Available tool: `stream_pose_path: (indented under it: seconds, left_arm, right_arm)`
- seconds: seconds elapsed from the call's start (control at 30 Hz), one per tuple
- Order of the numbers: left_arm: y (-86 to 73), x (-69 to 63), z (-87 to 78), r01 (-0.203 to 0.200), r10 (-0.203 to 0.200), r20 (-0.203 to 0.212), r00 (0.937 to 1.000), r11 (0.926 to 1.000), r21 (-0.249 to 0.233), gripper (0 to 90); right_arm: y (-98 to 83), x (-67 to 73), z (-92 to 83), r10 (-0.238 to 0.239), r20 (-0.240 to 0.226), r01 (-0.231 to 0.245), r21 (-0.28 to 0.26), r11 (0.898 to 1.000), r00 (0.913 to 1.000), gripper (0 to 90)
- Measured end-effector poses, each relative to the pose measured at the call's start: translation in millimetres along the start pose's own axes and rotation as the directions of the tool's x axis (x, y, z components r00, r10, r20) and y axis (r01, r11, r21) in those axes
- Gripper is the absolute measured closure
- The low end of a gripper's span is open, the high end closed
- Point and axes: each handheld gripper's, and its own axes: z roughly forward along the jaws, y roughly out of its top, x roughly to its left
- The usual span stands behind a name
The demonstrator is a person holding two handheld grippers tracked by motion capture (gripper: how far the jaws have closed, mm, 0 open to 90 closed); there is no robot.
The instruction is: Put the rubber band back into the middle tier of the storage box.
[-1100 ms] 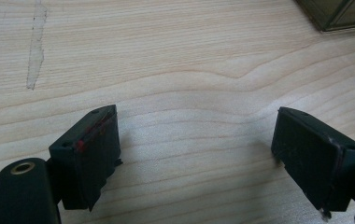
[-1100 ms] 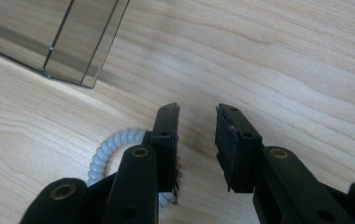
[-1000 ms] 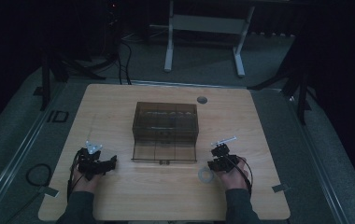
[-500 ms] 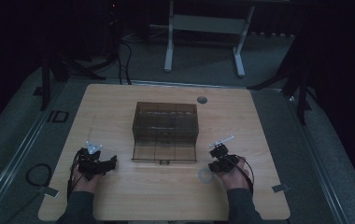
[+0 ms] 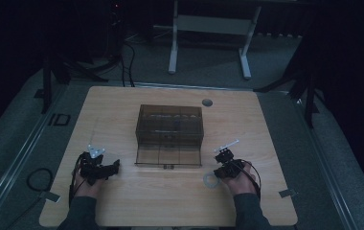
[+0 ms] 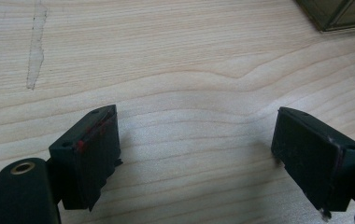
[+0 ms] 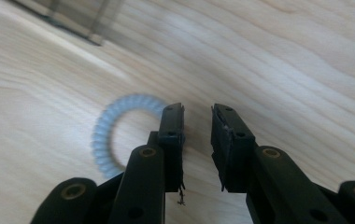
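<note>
High view: wooden table (image 5: 122,110), with a dark see-through box (image 5: 170,135) as landmark near its centre. Bare wood lies on all sides of the box. A small round grommet (image 5: 207,102) sits beyond the box's far right corner, close to the table's far edge.

Left of the box and nearer the person, the left gripper (image 5: 104,168) rests low over the table, well apart from the box and well in from the left edge. Left gripper view: its jaws stand wide apart, nothing between them, plain wood under them; a pale streak (image 6: 34,46) marks the wood ahead to the left, and a corner of the box (image 6: 339,14) shows at the upper right.

In front of the box's near right corner lies a pale coiled hair tie (image 5: 211,180), flat on the wood, apart from the box. The right gripper (image 5: 224,168) sits just right of it. Right gripper view: the jaws have just been closing and now stand a narrow gap apart. The hair tie (image 7: 115,135) lies beside them; its right arc runs behind the left-hand jaw. Whether any of the coil is in the gap I cannot tell. Open wood runs from here to the right edge.
</note>
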Motion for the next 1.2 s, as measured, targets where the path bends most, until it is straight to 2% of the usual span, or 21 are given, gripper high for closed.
stream_pose_path:
  seconds: [0.03, 0.3, 0.73, 0.9, 1.2]
  left_arm:
    - [0.0, 0.0, 0.0, 0.0, 0.0, 0.0, 1.0, 1.0, 0.0, 15.3]
    - [0.0, 0.0, 0.0, 0.0, 0.0, 0.0, 1.0, 1.0, 0.0, 15.3]
    - [0.0, 0.0, 0.0, 0.0, 0.0, 0.0, 1.0, 1.0, 0.0, 15.3]
    - [0.0, 0.0, 0.1, 0.0, 0.0, 0.0, 1.0, 1.0, -0.001, 15.3]
    - [0.0, 0.0, 0.1, 0.0, 0.0, 0.0, 1.0, 1.0, -0.001, 15.3]
  right_arm:
    - [-0.2, 0.2, 0.0, -0.001, -0.011, 0.001, -0.002, 1.0, 0.9999, 74.1]
    - [0.6, 7.3, 4.2, -0.049, -0.005, 0.049, 0.053, 0.997, 0.9988, 76.1]
    - [0.8, 8.7, 6.6, -0.084, -0.012, 0.085, 0.107, 0.991, 0.9964, 77.8]
    - [1.3, 7.9, 6.4, -0.086, -0.008, 0.087, 0.118, 0.989, 0.9962, 78.3]
    - [3.0, 10.9, 6.6, -0.119, 0.022, 0.115, 0.153, 0.982, 0.9926, 79.0]
